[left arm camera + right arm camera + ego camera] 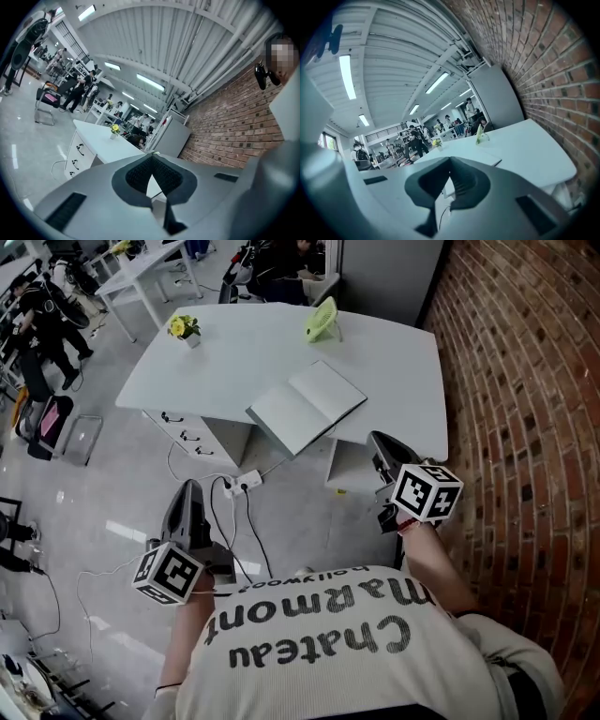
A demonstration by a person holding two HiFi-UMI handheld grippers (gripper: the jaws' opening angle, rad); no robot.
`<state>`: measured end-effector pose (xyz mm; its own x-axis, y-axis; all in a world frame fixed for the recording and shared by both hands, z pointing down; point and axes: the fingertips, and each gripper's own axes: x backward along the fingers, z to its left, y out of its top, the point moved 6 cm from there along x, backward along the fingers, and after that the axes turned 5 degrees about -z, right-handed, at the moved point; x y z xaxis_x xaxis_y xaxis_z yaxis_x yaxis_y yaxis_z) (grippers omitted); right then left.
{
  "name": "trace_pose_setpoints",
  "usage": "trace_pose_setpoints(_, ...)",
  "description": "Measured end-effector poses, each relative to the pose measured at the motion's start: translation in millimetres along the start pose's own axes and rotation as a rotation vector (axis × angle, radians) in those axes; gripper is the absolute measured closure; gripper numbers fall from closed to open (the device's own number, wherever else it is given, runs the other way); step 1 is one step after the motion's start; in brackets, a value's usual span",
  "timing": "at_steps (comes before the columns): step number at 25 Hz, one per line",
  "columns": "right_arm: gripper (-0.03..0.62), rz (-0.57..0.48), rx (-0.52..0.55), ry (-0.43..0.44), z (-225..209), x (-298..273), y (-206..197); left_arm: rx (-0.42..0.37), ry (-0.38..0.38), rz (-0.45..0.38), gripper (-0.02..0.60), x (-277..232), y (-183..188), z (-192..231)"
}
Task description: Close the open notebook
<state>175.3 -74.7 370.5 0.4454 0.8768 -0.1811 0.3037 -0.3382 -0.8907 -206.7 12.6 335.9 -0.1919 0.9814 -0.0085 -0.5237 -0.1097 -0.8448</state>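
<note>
The open notebook lies flat with pale pages up, near the front edge of the white table. In the right gripper view the notebook shows just beyond the jaws. My left gripper is held over the floor, short of the table and to the notebook's lower left; its jaws are shut on nothing. My right gripper hovers by the table's front right corner, to the right of the notebook and apart from it, also shut and empty. Both point towards the table: left gripper, right gripper.
A yellow flower pot and a green object stand at the table's far side. White drawers sit under the table, with a power strip and cables on the floor. A brick wall runs along the right. People stand at the far left.
</note>
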Motion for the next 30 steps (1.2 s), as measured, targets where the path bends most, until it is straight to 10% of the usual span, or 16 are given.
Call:
trace_pose_setpoints(17,0.589,0.339,0.122,0.003,-11.3,-91.2,-109.0,0.117,0.234,0.044,0.580,21.2,-47.7,75.1)
trace_pose_setpoints(30,0.398,0.539,0.282,0.189,17.5,-178.1,-137.2,0.163,0.436,-0.033,0.580,47.8,-49.9,94.0)
